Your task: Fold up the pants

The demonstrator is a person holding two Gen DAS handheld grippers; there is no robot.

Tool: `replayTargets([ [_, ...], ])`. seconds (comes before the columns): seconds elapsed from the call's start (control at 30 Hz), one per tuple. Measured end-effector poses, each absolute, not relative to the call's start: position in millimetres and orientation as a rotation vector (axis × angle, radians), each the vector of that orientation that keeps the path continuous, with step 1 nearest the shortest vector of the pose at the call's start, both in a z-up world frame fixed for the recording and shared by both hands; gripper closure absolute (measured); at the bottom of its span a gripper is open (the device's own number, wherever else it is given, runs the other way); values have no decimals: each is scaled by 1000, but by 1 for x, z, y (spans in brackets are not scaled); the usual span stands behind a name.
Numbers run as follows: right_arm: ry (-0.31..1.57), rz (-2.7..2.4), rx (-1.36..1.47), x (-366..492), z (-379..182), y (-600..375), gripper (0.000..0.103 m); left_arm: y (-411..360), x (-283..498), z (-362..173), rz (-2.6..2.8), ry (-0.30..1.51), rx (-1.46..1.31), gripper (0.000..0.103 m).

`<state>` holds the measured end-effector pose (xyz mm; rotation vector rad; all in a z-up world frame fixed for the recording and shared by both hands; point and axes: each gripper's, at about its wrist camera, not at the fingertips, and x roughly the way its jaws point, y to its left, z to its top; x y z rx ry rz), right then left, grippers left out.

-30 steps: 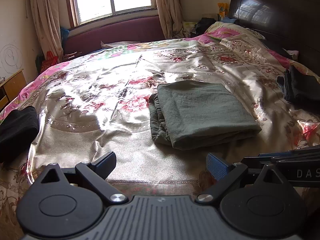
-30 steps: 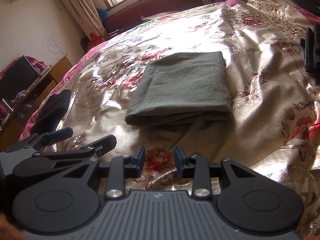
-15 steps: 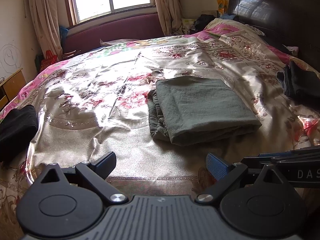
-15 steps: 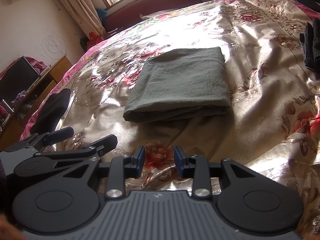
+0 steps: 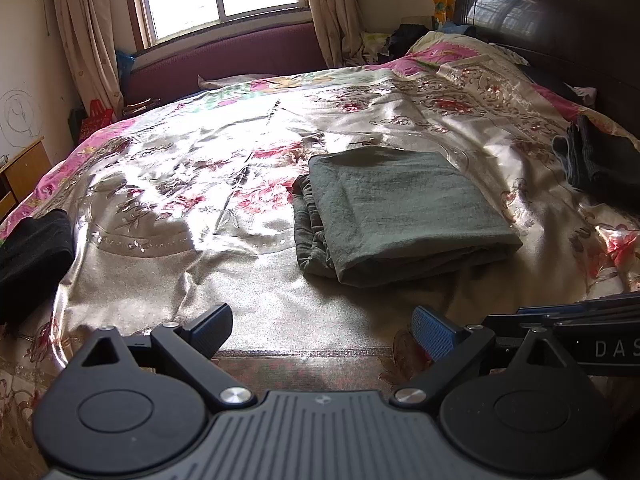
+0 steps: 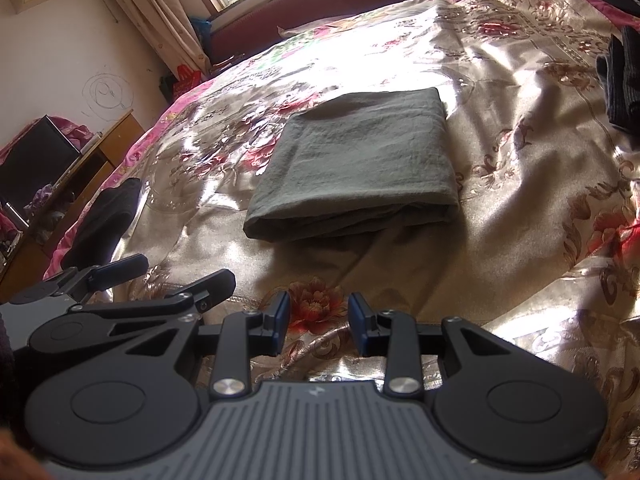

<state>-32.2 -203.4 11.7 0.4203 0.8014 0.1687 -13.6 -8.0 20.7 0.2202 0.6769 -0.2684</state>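
The grey-green pants (image 5: 400, 208) (image 6: 360, 160) lie folded into a flat rectangle in the middle of the floral satin bedspread (image 5: 180, 184). Their gathered waistband edge shows on the left side in the left wrist view. My left gripper (image 5: 322, 326) hovers short of the pants near the bed's front, its jaws wide open and empty. My right gripper (image 6: 319, 314) hangs beside it, also short of the pants, its jaws partly open over the bedspread with nothing between them. The left gripper (image 6: 172, 276) also shows at the lower left of the right wrist view.
A black garment (image 5: 32, 256) (image 6: 104, 220) lies at the bed's left edge. Dark folded clothes (image 5: 600, 164) (image 6: 620, 80) sit at the right edge. A dark headboard (image 5: 560, 20) stands at the far right, a wooden desk (image 6: 80, 168) at the left.
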Motion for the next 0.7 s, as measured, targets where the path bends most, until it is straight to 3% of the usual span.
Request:
replayTargets([
  [0.7, 799, 168, 424, -33, 12, -205, 69, -8, -14, 21, -268, 678, 217, 0],
])
